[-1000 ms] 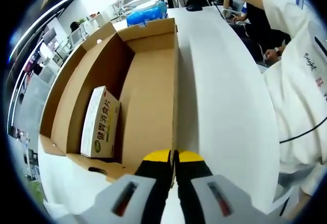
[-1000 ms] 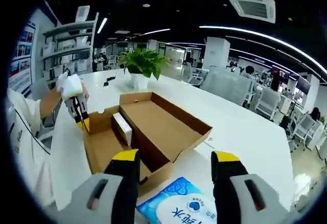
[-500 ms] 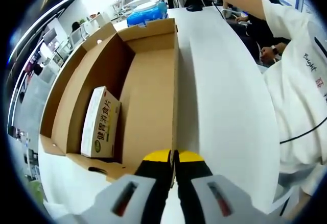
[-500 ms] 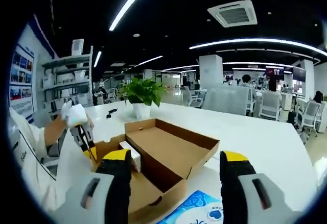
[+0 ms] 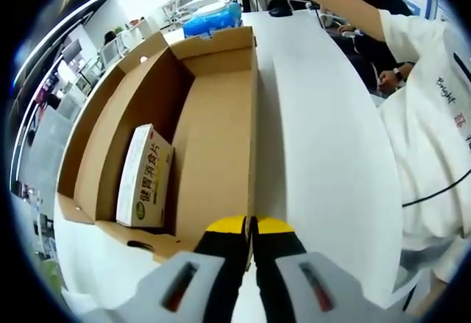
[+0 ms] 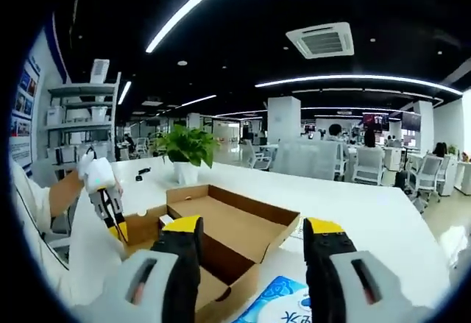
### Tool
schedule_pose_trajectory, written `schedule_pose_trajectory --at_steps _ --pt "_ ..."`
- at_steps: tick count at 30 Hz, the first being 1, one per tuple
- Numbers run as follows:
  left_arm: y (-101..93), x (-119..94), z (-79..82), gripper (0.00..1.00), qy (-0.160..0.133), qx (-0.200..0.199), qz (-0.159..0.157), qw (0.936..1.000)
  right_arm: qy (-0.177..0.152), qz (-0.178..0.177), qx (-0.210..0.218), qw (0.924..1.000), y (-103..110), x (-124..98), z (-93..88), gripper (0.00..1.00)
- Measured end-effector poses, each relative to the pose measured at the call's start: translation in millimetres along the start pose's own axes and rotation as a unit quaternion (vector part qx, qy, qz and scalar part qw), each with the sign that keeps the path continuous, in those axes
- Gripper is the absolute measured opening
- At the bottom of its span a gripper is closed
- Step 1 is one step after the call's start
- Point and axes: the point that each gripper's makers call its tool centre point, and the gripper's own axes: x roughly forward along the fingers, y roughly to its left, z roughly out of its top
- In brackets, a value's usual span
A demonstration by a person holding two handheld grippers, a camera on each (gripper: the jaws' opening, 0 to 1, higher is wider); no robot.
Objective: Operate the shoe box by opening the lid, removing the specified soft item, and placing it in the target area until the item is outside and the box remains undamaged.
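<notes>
The shoe box [image 5: 213, 139] is plain brown cardboard, open, its lid [image 6: 243, 224] folded back flat beside the tray, the walls uncrushed. It lies straight ahead of the left tool [image 5: 250, 225], whose yellow-tipped jaws are clenched on the near edge of the box's long right-hand wall, the thin cardboard caught between them. Inside the tray, ahead and to the left of that tool, a small white carton [image 5: 144, 177] with green and orange print leans against the far wall.

In the right gripper view the same box sits ahead of and below the right tool [image 6: 252, 225], whose jaws are released, standing wide apart with nothing between them. Just under that tool, nearest its jaws, lies a soft blue-and-white pack [image 6: 276, 304] with a heart mark, out on the white surface [image 6: 368, 224] beside the box's end; whether it touches the cardboard cannot be told. In the left gripper view this pack [image 5: 212, 20] shows as a blue shape beyond the box's far end. To the left of the right tool, the left tool [image 6: 116, 224] grips the box's corner, held by a person's hand [image 6: 94, 176] in a white sleeve. A potted green plant [image 6: 184, 150] stands on the surface beyond the box.
</notes>
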Motion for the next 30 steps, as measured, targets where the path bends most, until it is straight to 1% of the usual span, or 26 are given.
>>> schedule_pose_trajectory --at_steps 2,4,5,6,7,8,10,12,15,16,17,18,19,20,21,23,24,25,26,27,28,29,30 --pt "0.0 0 0.0 0.02 0.000 0.000 0.000 1.0000 -0.001 -0.003 -0.014 0.9999 6 1 -0.1 0.51" --pt "-0.2 0 0.0 0.02 0.000 0.001 0.000 1.0000 0.015 -0.021 -0.038 0.9989 7 3 -6.0 0.51" --pt "-0.3 0 -0.1 0.02 -0.001 0.001 0.000 1.0000 0.021 -0.026 -0.052 0.9981 9 4 -8.8 0.51" --pt "-0.4 0 -0.1 0.02 -0.001 0.001 0.000 1.0000 0.017 -0.018 -0.032 0.9992 14 7 -9.6 0.50" --pt "-0.4 0 -0.1 0.02 0.000 0.002 0.000 1.0000 0.010 -0.004 -0.027 0.9996 20 10 -7.9 0.49" --pt "-0.5 0 -0.3 0.02 0.002 0.002 -0.001 1.0000 0.005 -0.002 -0.019 0.9998 21 14 -5.3 0.49" --pt "-0.6 0 -0.6 0.02 0.005 0.000 -0.003 1.0000 0.005 0.021 0.003 0.9998 27 21 -3.3 0.47" --pt "-0.7 0 -1.0 0.02 0.003 0.001 -0.002 1.0000 -0.007 0.035 0.016 0.9992 33 23 3.0 0.45" --pt "-0.9 -1 -1.3 0.02 0.000 0.002 -0.001 1.0000 -0.020 0.050 0.035 0.9980 40 24 8.4 0.45" --pt "-0.8 -1 -1.3 0.02 0.000 0.002 -0.001 1.0000 -0.024 0.068 0.053 0.9960 48 26 9.7 0.45" --pt "-0.8 -1 -1.4 0.02 0.001 0.002 -0.001 1.0000 -0.023 0.065 0.045 0.9966 46 27 8.9 0.46" --pt "-0.8 -1 -1.4 0.02 0.001 0.002 -0.001 1.0000 -0.021 0.050 0.026 0.9982 44 29 7.6 0.48" --pt "-0.9 -1 -1.5 0.02 0.002 0.003 -0.001 1.0000 -0.018 0.031 0.003 0.9993 41 30 6.1 0.48" --pt "-1.0 -1 -1.5 0.02 0.002 0.004 -0.001 1.0000 -0.016 0.033 -0.013 0.9992 45 33 5.1 0.47" --pt "-1.0 -1 -1.5 0.02 0.002 0.004 -0.001 1.0000 -0.014 0.037 -0.005 0.9992 47 35 4.8 0.46" --pt "-1.2 -1 -1.7 0.02 0.002 0.005 0.001 1.0000 -0.015 0.044 -0.005 0.9989 49 37 4.5 0.47" --pt "-1.6 -1 -1.8 0.02 0.000 0.006 0.004 1.0000 -0.012 0.052 -0.011 0.9985 53 39 2.8 0.47" --pt "-1.6 -2 -1.9 0.02 -0.002 0.008 0.006 0.9999 -0.009 0.046 -0.022 0.9987 54 38 -0.7 0.47" --pt "-1.6 -2 -1.8 0.02 -0.003 0.009 0.007 0.9999 -0.008 0.046 -0.026 0.9986 54 39 -1.2 0.47" --pt "-1.3 -2 -1.6 0.02 -0.004 0.009 0.006 0.9999 -0.001 0.052 -0.035 0.9980 56 39 -3.6 0.46" --pt "-0.9 -2 -1.4 0.02 -0.005 0.008 0.005 0.9999 0.001 0.050 -0.034 0.9981 57 39 -4.0 0.44" --pt "-0.8 -2 -1.4 0.02 -0.006 0.007 0.004 1.0000 0.006 0.043 -0.036 0.9984 56 38 -5.3 0.36" --pt "-0.6 -2 -1.1 0.02 -0.006 0.007 0.004 1.0000 0.016 0.029 -0.042 0.9986 54 36 -7.0 0.32"
